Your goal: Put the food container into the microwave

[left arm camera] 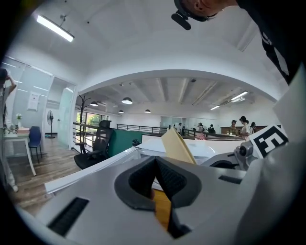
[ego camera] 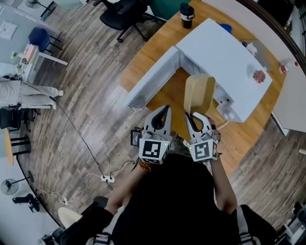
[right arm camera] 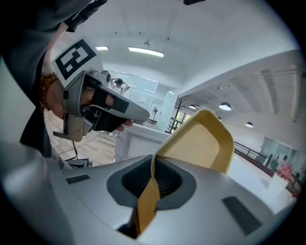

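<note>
The food container (ego camera: 199, 92), a shallow tan tray, is up in the air, tipped steeply so its open side faces the person. It hangs over the near edge of the desk (ego camera: 158, 33), right at the mouth of the microwave (ego camera: 224, 57). From here I can't say whether any of it has crossed the opening.

The right hand-held gripper (ego camera: 195, 116) has it by the lower rim. In the right gripper view the two dark pads are pinched tight on the thin wall of the food container (right arm camera: 203, 143), and the rest of the tray rises above the right hand-held gripper (right arm camera: 154, 165).

The left hand-held gripper (ego camera: 161, 111) sits just beside it, on the person's left, over the same near edge. In its own view the jaws of the left hand-held gripper (left arm camera: 155, 162) meet at the tips with nothing between them. Only the wood of the desk shows through the gap lower down, and the food container (left arm camera: 176, 146) stands off to the right.

The microwave is a white box across the middle of the desk, and its door (ego camera: 152, 80) is swung wide toward the desk's left edge. A dark cup (ego camera: 187, 14) stands at the far edge. Beyond the desk, a black office chair (ego camera: 126, 14) stands on the plank floor.
</note>
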A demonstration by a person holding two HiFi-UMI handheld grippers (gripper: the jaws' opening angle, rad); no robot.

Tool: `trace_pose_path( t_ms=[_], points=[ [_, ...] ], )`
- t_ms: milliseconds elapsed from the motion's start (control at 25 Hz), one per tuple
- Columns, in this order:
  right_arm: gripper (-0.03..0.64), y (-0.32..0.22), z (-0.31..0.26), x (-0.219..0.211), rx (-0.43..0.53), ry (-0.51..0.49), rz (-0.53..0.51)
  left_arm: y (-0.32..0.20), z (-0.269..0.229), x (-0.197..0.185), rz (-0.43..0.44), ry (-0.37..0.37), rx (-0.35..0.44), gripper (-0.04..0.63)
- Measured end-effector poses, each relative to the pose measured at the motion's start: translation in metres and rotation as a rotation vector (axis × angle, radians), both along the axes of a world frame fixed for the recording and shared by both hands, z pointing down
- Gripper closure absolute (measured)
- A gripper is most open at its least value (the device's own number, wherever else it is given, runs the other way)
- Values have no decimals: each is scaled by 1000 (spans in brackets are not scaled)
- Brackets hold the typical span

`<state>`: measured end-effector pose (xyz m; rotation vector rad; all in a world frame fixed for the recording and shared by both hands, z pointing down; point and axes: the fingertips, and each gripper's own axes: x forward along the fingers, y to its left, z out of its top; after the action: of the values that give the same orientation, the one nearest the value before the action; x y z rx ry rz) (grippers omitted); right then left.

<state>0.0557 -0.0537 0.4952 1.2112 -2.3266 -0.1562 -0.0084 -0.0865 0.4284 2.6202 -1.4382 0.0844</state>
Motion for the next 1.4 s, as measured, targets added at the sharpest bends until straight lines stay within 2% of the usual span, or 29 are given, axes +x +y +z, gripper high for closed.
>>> trace_pose_path(
  t_ms=[120,280,560,880,1400],
  points=[
    [589,-1,9,-1,-12,26,-40,-8,5,0,-9,4,-4,575],
    [591,-12,15,-1,-4,102,-102,-23,7,14,30,12,14,575],
    [589,-21,27,7,-66,151,-130,-45,-4,38,82,12,49,575],
    [589,-15,65,22,-80,261,-172,-42,1,41,80,-2,46,575],
    [589,0,100,32,-239,255,-219,-33,-3,40,55,15,69,575]
  ],
)
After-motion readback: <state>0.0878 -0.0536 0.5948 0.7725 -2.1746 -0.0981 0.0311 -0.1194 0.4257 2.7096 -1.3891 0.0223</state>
